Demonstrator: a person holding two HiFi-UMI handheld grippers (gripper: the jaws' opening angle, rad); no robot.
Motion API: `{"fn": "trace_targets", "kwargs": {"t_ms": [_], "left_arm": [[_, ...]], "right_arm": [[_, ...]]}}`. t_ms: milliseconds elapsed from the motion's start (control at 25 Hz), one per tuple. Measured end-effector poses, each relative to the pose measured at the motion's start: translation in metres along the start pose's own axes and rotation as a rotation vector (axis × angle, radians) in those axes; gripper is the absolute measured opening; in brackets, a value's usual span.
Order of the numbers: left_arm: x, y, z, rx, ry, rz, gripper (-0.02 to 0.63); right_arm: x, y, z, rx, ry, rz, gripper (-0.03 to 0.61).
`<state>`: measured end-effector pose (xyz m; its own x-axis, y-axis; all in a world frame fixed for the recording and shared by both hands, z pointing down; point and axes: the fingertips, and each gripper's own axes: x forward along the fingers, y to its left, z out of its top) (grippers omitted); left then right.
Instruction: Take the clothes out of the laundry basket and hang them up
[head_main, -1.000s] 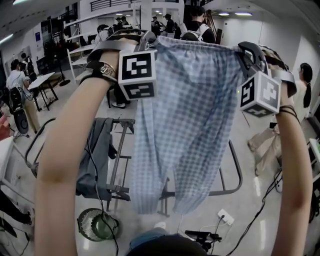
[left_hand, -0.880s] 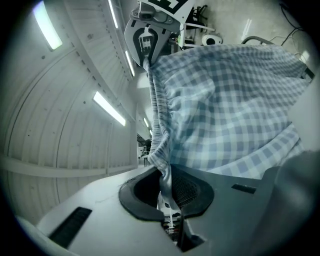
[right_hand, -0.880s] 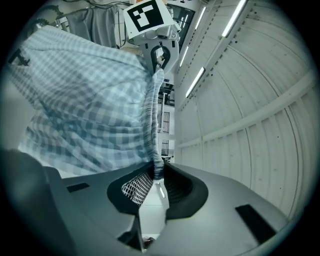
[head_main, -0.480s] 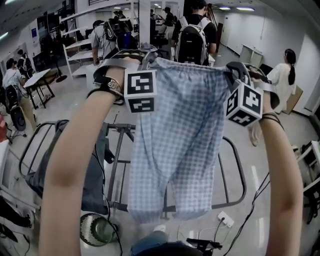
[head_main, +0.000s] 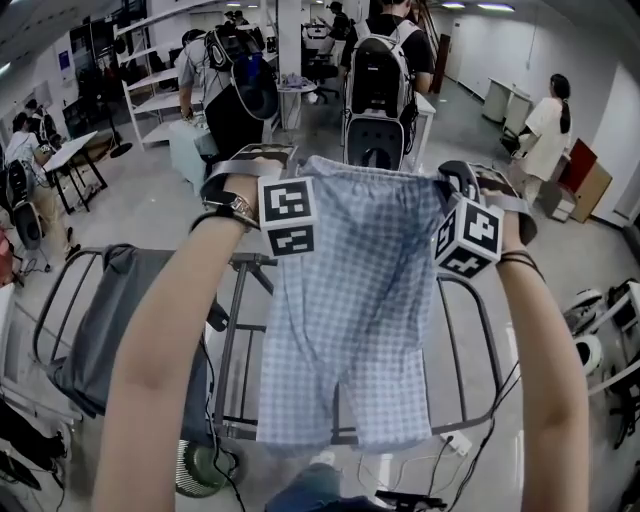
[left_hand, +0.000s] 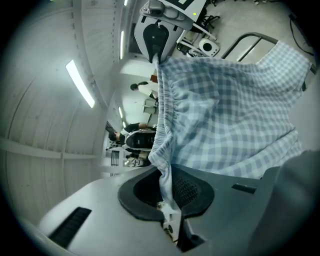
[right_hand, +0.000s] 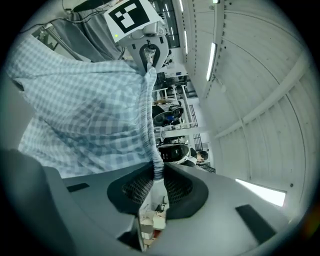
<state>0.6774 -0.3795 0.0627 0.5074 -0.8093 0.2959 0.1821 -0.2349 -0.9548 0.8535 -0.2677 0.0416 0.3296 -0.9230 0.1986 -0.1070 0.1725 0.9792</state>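
Only from the head view, blue-and-white checked fabric shorts (head_main: 350, 300) spread mid-frame above a grey metal drying rack (head_main: 228, 340); up close, left gripper (left_hand: 167, 195) and right gripper (right_hand: 154, 187) clenched on opposite waistband ends.

Shorts (head_main: 350, 300) lt blue/white check; other garment (head_main: 85, 340) prob. dk grey.

A large lab hall: metal shelving (head_main: 150, 80), work tables (head_main: 75, 152), people (head_main: 378, 75) wearing backpacks, bare polished floor (head_main: 130, 205).
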Motion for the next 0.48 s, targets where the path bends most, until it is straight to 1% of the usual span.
{"fn": "trace_targets", "kwargs": {"t_ms": [200,360,480], "left_arm": [[0.04,-0.045,-0.003,-0.037,0.013,-0.077,0.02],[0.066,-0.078,-0.008,-0.062,0.014,-0.115,0.02],[0.083,-0.102,-0.011,-0.065,0.022,-0.143,0.021]], "right_arm": [[0.035,0.049,-0.003,0.056,0.007,0.096,0.061],[0.058,0.09,-0.004,0.11,0.018,0.173,0.061],[0.072,0.121,-0.003,0.128,0.026,0.224,0.061]]}}
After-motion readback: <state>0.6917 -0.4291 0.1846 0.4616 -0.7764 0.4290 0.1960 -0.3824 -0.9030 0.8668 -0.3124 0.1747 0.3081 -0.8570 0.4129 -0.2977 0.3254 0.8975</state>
